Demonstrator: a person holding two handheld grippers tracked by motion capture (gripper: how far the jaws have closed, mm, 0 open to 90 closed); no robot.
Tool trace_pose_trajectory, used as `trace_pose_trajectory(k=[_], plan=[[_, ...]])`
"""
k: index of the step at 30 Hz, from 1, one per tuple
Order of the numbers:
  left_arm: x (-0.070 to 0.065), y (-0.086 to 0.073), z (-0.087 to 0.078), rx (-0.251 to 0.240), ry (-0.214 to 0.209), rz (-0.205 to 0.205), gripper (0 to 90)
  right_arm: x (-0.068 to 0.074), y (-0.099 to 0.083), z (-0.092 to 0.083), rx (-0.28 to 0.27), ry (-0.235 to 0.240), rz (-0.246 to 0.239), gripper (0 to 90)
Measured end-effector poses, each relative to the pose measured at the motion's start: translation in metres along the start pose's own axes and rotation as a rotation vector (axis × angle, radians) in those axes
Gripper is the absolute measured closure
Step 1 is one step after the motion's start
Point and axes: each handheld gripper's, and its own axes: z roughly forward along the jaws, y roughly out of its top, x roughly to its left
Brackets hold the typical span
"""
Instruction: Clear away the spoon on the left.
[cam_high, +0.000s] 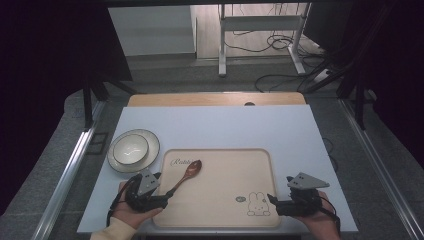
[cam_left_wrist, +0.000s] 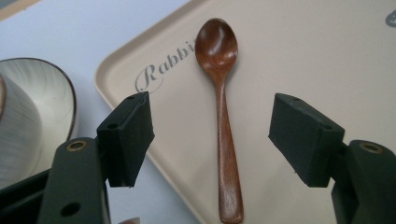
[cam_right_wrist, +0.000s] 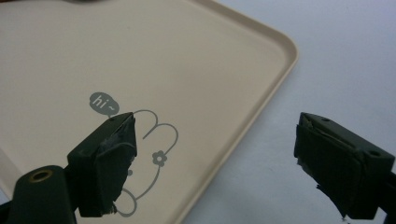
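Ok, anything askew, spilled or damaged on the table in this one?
Nothing spilled or broken. The spoon lies at a slant on the tray, its handle end reaching the tray's edge. The right gripper has frayed, peeling padding on its jaws. The bowl sits neatly on its plate.

The plate (cam_left_wrist: 32, 116) is being cut off by the left gripper view's left edge. The rabbit drawing (cam_right_wrist: 149, 154) is being partly hidden behind the right tool's (cam_right_wrist: 233, 163) jaw, and the tray's (cam_left_wrist: 299, 56) lettering (cam_left_wrist: 163, 65) behind the spoon (cam_left_wrist: 222, 102).
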Motion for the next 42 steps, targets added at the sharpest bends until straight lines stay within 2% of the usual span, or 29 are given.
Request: trace_pose_trajectory(k=[7, 10, 13, 15, 24, 42], plan=[[0.003, 0.001, -0.014, -0.045, 0.02, -0.006, 29.4, -0.001, 0.0, 0.0, -0.001, -0.001, 0.001, 13.2], [0.005, -0.001, -0.021, -0.063, 0.034, -0.02, 29.0, -0.001, 0.0, -0.001, -0.003, -0.002, 0.001, 13.2], [0.01, -0.006, -0.033, -0.085, 0.056, -0.056, 28.7, -0.001, 0.0, -0.001, -0.007, -0.004, 0.002, 13.2], [0.011, -0.008, -0.035, -0.092, 0.062, -0.06, 28.7, -0.002, 0.0, -0.001, -0.006, -0.007, 0.005, 13.2], [0.02, -0.018, -0.045, -0.097, 0.093, -0.105, 28.5, -0.004, 0.0, -0.001, -0.009, -0.013, 0.013, 13.2], [0.02, -0.022, -0.045, -0.085, 0.091, -0.102, 28.5, -0.005, 0.0, -0.001, -0.013, -0.018, 0.018, 13.2]])
